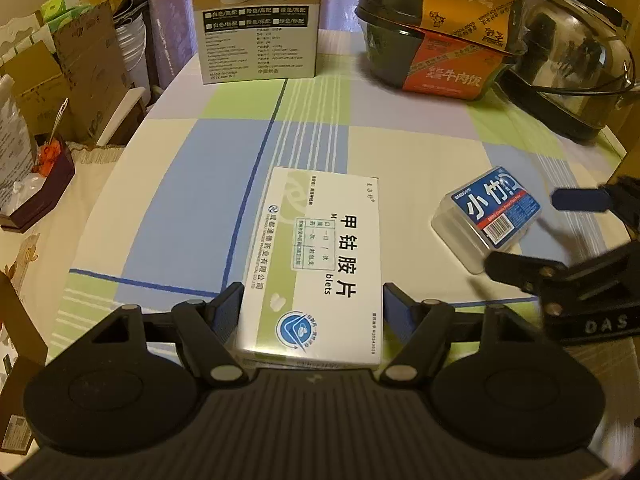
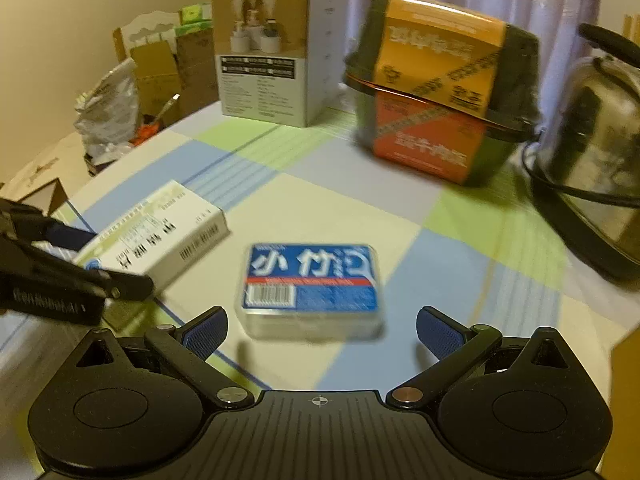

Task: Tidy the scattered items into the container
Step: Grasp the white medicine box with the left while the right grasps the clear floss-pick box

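A white medicine box [image 1: 320,256] lies lengthwise on the checked tablecloth [image 1: 180,200]. My left gripper [image 1: 312,312] is shut on its near end, with a blue pad pressed against each long side. To the right sits a clear plastic case with a blue label [image 1: 488,212]. In the right wrist view this blue-labelled case [image 2: 312,284] lies just ahead of my right gripper [image 2: 320,332], which is wide open and touches nothing. The medicine box [image 2: 160,232] and the left gripper [image 2: 120,260] show at the left there. The right wrist view is blurred.
An open-topped white carton [image 1: 256,20] stands at the back of the table. An orange-and-black instant rice bowl [image 1: 440,40] and a steel pot [image 1: 580,60] stand at the back right. Cardboard boxes [image 1: 80,80] and bags crowd the space past the table's left edge.
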Demonstrator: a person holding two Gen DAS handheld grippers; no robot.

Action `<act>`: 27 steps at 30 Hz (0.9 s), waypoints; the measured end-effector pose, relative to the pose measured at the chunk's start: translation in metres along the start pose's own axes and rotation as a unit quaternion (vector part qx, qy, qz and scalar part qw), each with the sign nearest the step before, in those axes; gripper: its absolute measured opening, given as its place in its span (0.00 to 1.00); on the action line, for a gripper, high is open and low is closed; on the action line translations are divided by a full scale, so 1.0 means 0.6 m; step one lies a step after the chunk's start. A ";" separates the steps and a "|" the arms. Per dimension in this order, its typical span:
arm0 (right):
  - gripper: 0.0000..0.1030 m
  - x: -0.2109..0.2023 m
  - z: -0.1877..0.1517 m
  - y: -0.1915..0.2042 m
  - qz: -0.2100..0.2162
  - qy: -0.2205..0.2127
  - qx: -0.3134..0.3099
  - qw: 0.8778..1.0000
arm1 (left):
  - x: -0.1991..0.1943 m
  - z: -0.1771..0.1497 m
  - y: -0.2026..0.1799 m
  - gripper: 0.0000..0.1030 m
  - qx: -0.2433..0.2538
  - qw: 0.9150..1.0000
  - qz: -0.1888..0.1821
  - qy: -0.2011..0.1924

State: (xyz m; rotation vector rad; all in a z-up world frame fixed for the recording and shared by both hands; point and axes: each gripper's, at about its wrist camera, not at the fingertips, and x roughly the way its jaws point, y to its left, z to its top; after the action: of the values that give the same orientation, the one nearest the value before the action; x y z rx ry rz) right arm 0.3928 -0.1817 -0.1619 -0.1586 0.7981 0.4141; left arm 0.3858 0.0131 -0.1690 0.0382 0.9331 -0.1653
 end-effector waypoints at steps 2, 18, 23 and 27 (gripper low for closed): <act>1.00 0.010 0.005 0.002 0.003 -0.001 -0.003 1.000 | 0.001 -0.001 -0.001 0.68 0.006 1.000 -0.001 -0.005; 0.85 -0.005 -0.011 -0.016 -0.019 0.030 0.037 0.999 | -0.021 -0.019 -0.030 0.65 0.039 0.999 -0.027 -0.003; 0.85 -0.101 -0.076 -0.011 -0.050 0.040 0.060 0.996 | -0.073 -0.084 -0.095 0.65 0.066 0.996 -0.056 0.019; 0.85 -0.200 -0.152 0.009 -0.069 0.056 0.080 0.993 | -0.129 -0.145 -0.148 0.65 0.092 0.992 -0.075 0.031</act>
State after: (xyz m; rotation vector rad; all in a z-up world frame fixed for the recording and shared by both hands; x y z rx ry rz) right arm 0.2554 -0.2392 -0.1383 -0.0874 0.9205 0.2114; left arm 0.2573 -0.0556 -0.1551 0.1433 0.9807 -0.3913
